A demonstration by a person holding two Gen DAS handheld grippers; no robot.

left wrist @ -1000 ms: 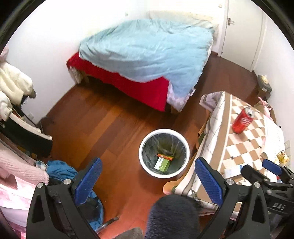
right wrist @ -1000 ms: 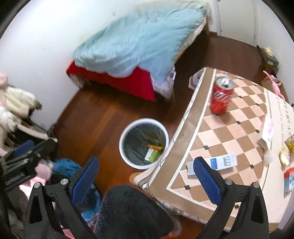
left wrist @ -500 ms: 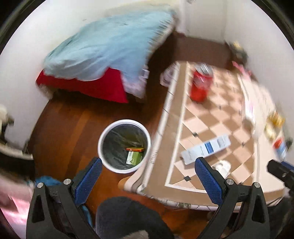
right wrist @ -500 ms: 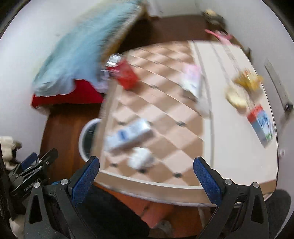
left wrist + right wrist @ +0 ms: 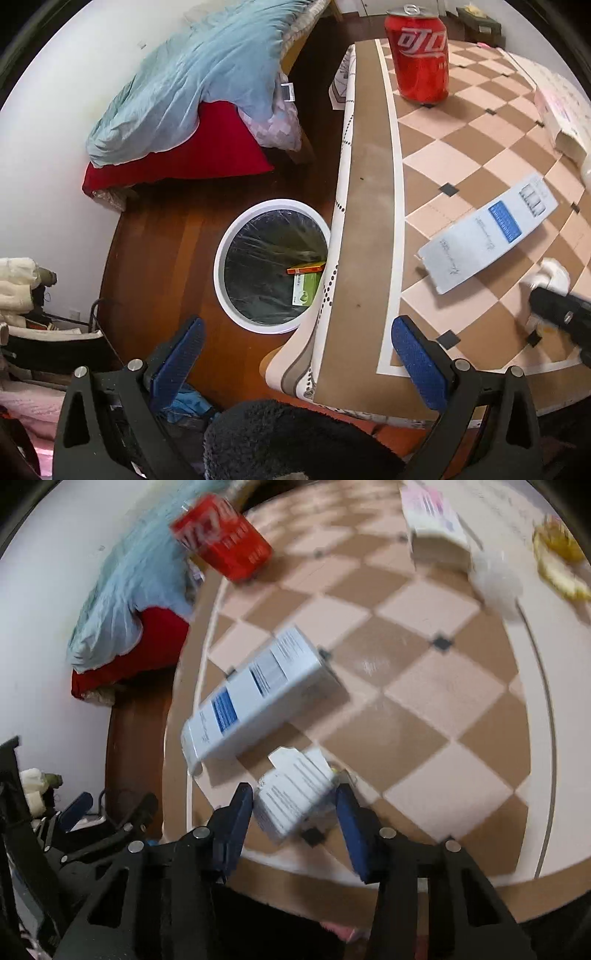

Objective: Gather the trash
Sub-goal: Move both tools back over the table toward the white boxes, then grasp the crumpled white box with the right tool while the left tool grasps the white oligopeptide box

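The red can [image 5: 221, 537] and yellow wrapper [image 5: 561, 559], far ahead of the right gripper [image 5: 295, 808], are being smeared by blur (labels unreadable).

Bed [image 5: 192, 96] at 10 o'clock carries a light-blue duvet [image 5: 207, 74] over a red sheet [image 5: 199, 155]. Wooden floor [image 5: 166, 251] lies below. Worktop [image 5: 373, 229] at 3 o'clock bears a checkered cloth. Clothing pile [image 5: 22, 295] at 8 o'clock.
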